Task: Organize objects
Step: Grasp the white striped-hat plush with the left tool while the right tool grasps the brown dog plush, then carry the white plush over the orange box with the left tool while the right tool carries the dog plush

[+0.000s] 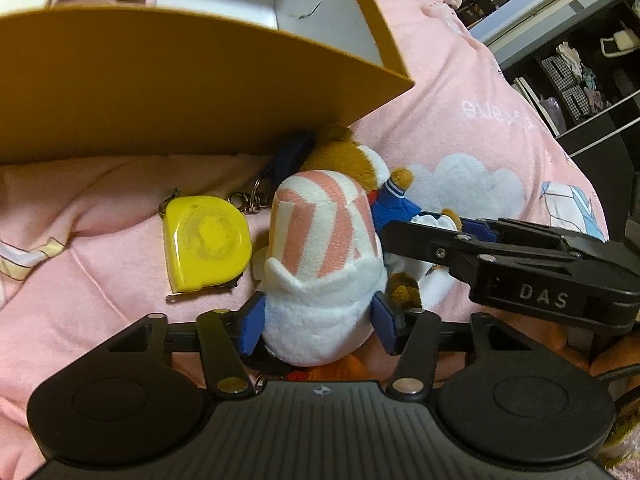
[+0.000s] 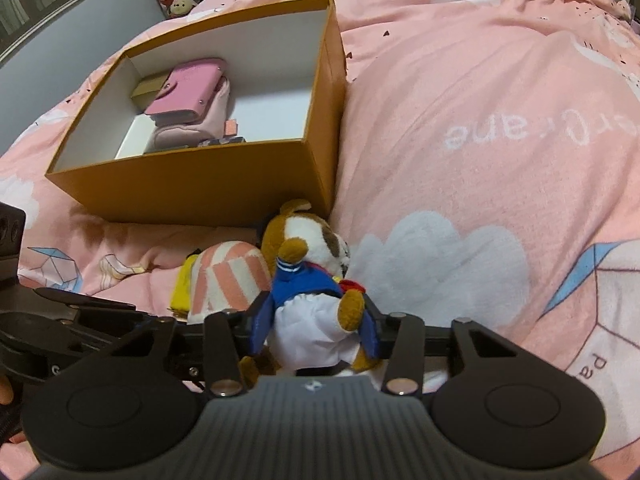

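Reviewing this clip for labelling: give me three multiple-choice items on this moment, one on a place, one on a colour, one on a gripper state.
1. Where does the pink wallet lie?
A. inside the orange box
B. on the blanket beside the box
C. under the tape measure

2. What colour is the tape measure?
A. blue
B. yellow
C. white

3. What is the left gripper doing?
A. hanging open over the box
B. shut on the tape measure
C. shut on the striped plush

Answers:
1. A, the right wrist view shows the wallet within the box's white interior.
2. B, its yellow case lies on the pink blanket in the left wrist view.
3. C, both blue pads press the plush's white sides, while the right gripper clamps the dog plush.
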Available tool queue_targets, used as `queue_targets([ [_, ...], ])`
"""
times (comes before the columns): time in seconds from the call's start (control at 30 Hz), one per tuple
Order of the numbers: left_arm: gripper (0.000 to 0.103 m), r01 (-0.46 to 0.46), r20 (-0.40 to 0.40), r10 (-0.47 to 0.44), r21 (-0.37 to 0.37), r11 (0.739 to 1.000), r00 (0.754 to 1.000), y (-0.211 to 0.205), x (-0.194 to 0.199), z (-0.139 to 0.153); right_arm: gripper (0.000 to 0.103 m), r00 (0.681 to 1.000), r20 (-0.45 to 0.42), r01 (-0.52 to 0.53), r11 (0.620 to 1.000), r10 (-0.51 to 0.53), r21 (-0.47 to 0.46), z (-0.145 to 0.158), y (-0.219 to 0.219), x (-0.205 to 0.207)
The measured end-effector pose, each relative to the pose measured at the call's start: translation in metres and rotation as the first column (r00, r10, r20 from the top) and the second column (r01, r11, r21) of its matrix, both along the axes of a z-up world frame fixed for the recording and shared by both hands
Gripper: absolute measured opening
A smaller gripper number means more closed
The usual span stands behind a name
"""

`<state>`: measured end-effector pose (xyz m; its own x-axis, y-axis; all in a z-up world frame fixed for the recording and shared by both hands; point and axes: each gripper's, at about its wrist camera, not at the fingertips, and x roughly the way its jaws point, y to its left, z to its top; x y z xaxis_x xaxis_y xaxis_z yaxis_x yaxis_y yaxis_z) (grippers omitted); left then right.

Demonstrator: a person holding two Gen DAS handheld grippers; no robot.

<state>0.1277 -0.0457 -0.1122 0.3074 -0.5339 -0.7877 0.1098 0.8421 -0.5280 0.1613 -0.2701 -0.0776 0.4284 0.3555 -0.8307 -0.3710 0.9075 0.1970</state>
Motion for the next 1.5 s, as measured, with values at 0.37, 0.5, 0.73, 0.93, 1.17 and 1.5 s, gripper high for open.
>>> queue_targets([
  [0.37,0.056,-0.101,0.058,0.098,0.058,0.993,0.993,0.039,-0.025,0.038,0.037,0.999,-0.023,-0.041,0.997,0.043,0.072,0.009,0.008,-0.008],
  [0.5,0.056,-0.154,0.067,0.147,0.118,0.981,0.987,0.049,-0.031,0.05,0.037,0.997,-0.035,-0.064,0.993,0.067,0.101,0.013,0.015,-0.012],
  [0.73,0.056,-0.23,0.022,0.231,0.199,0.952,0.973,0.076,-0.035,0.041,0.037,0.991,-0.083,-0.097,0.993,0.103,0.074,0.001,0.03,-0.016],
  [0.93,0.058,-0.248,0.022,0.248,0.181,0.952,0.968,0.086,-0.029,0.021,0.039,0.984,-0.141,-0.104,0.994,0.108,0.035,-0.02,0.033,-0.018],
  [1.17,0.07,-0.285,0.028,0.284,0.095,0.954,0.958,0.098,-0.034,0.017,0.049,0.987,-0.111,-0.119,0.993,0.119,0.007,-0.013,0.038,-0.018],
  [1.5,0.077,-0.342,0.006,0.342,0.037,0.939,0.94,0.106,-0.046,0.014,0.06,0.987,0.011,-0.157,0.987,0.157,-0.045,0.006,0.051,-0.022],
])
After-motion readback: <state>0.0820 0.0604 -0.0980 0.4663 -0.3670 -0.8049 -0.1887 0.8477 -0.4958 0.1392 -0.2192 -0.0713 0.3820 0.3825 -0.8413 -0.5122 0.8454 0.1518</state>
